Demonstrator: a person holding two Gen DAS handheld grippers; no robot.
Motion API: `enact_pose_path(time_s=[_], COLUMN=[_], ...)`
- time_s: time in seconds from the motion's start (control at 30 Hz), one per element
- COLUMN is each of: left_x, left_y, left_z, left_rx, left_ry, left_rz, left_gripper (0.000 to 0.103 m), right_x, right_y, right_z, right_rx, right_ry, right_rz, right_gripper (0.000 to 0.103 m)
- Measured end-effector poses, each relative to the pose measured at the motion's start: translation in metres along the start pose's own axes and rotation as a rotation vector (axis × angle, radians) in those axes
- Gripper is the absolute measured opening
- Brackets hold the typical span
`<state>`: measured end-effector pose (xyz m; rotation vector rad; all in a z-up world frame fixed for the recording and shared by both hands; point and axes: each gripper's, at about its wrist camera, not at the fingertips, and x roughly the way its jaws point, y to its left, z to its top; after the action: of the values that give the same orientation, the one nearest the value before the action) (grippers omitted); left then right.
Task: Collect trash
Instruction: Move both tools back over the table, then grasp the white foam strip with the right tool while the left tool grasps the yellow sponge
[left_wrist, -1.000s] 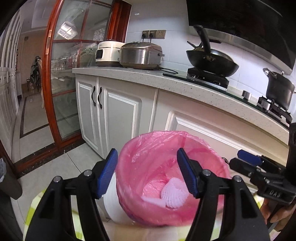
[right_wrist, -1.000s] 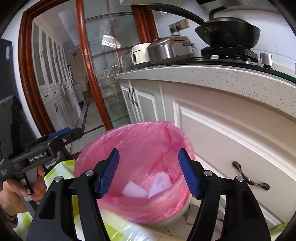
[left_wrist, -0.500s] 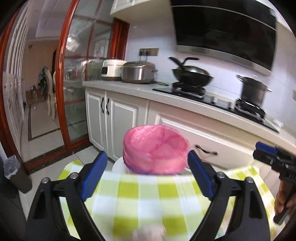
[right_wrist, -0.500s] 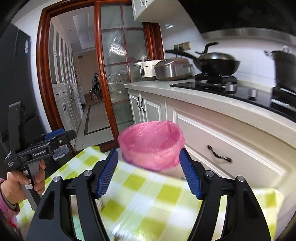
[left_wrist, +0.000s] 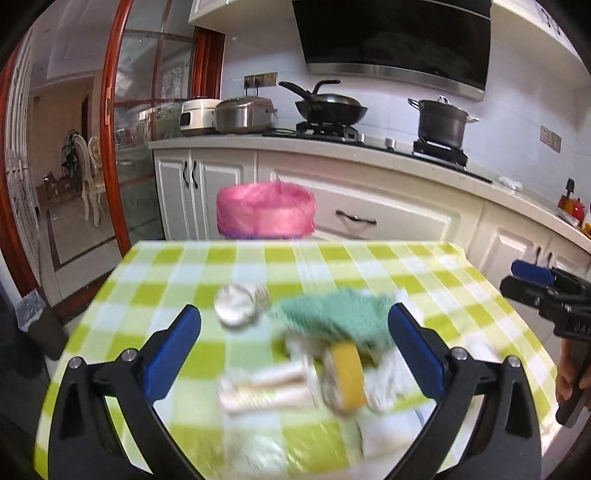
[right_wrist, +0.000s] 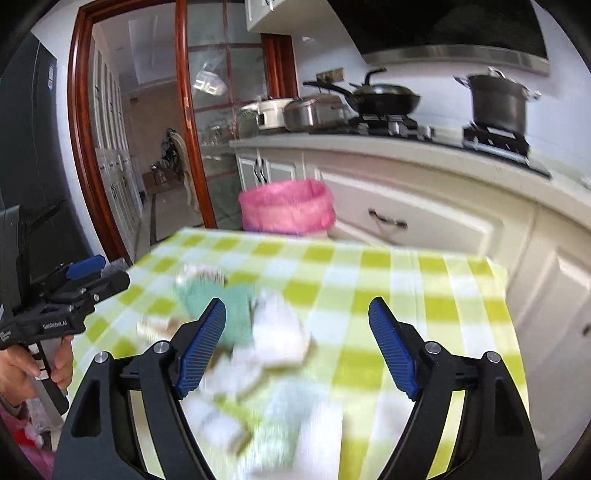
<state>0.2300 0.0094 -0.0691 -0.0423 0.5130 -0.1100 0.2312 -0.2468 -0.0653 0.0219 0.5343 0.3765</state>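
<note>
On the checked counter: blurred trash heap, bin beyond the far edge. Left tool and right tool (jaws just widening, both empty) risk scattering loose scraps.

Both wrist views over table, binward

Bright daylight; tabletop motion-blurred; fisheye edges warped.

Tabletop trash blurred beyond telling
</note>
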Motion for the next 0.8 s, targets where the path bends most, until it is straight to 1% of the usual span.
enact_pose_path(time_s=[0.07, 0.13, 0.3, 0.53, 0.63, 0.67, 0.8], left_x=[-0.007, -0.008, -0.005, 0.000, 0.004, 0.005, 0.010], left_y=[-0.005, -0.011, -0.033, -0.051, -0.054, -0.055, -0.059], left_z=[-0.016, -0.026, -0.041, -0.049, -0.053, -0.054, -0.058], left_rx=[-0.009, -0.016, 0.011, 0.062, 0.071, 0.074, 0.087], left_ry=[0.003, 0.025, 0.050, 0.053, 0.069, 0.076, 0.089], left_rz=[0.015, -0.013, -0.035, -0.060, -0.074, -0.077, -0.084], left_gripper=[0.098, 0.098, 0.098, 0.098, 0.098, 0.098, 0.098], right_x=[-0.004, -0.005, 0.005, 0.021, 0.029, 0.030, 0.040], right_y=[-0.002, -0.006, -0.010, -0.021, -0.022, -0.022, -0.021], right_z=[-0.017, -0.035, -0.062, -0.069, -0.071, -0.071, -0.075], right_rx=[0.018, 0.047, 0.081, 0.125, 0.122, 0.121, 0.113], right_ry=[0.012, 0.037, 0.094, 0.134, 0.160, 0.164, 0.194], right_rz=[-0.028, -0.049, -0.066, -0.088, -0.086, -0.083, -0.070], right_gripper=[0.076, 0.076, 0.076, 0.076, 0.075, 0.075, 0.066])
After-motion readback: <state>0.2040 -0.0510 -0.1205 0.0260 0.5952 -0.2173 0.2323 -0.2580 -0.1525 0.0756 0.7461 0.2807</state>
